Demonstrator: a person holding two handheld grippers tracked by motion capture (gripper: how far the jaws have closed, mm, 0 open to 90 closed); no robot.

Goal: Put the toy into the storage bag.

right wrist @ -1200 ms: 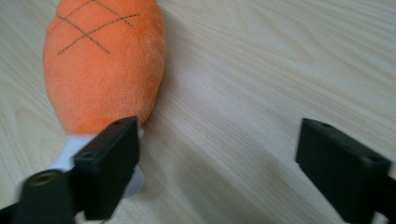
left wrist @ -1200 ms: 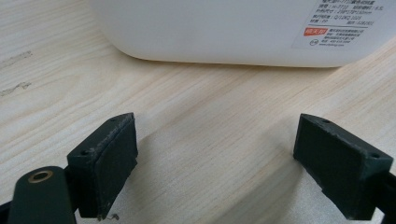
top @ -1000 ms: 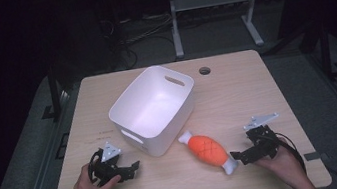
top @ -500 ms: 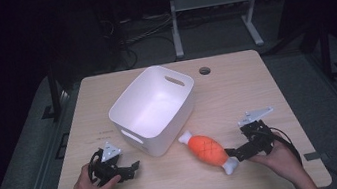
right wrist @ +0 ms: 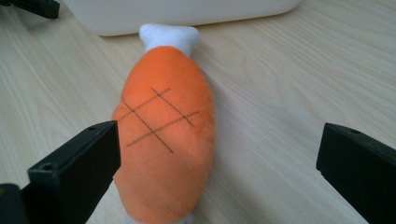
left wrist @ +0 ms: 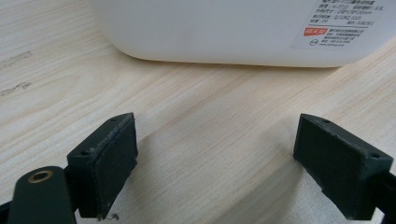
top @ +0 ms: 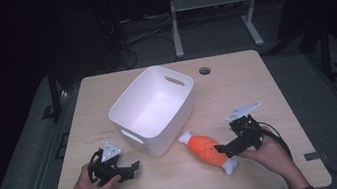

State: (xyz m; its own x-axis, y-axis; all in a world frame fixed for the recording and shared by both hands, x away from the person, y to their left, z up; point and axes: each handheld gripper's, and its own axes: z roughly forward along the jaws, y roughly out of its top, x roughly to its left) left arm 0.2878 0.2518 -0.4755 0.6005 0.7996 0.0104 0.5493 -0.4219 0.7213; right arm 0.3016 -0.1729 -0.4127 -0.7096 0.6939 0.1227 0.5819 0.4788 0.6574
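An orange plush toy [top: 207, 150] with white ends lies on the wooden table [top: 256, 86], just in front of a white bin [top: 153, 109]. My right gripper [top: 224, 150] is open at the toy's near-right end. In the right gripper view the toy [right wrist: 166, 140] lies lengthwise between the wide-spread jaws of the right gripper [right wrist: 219, 172], closer to the left one. My left gripper [top: 132, 168] rests open on the table at the bin's near-left corner. In the left gripper view the left gripper [left wrist: 229, 168] holds nothing and faces the bin wall [left wrist: 224, 28] with its label.
The bin stands empty at the middle of the table, with a handle slot [top: 174, 80] on its far side. A round cable hole [top: 204, 70] lies near the table's far edge. Dark floor and a metal stand [top: 209, 7] lie beyond.
My right gripper has moved left toward the plush toy, and its jaws now straddle the toy's near end. The left gripper, toy and bin have stayed put.
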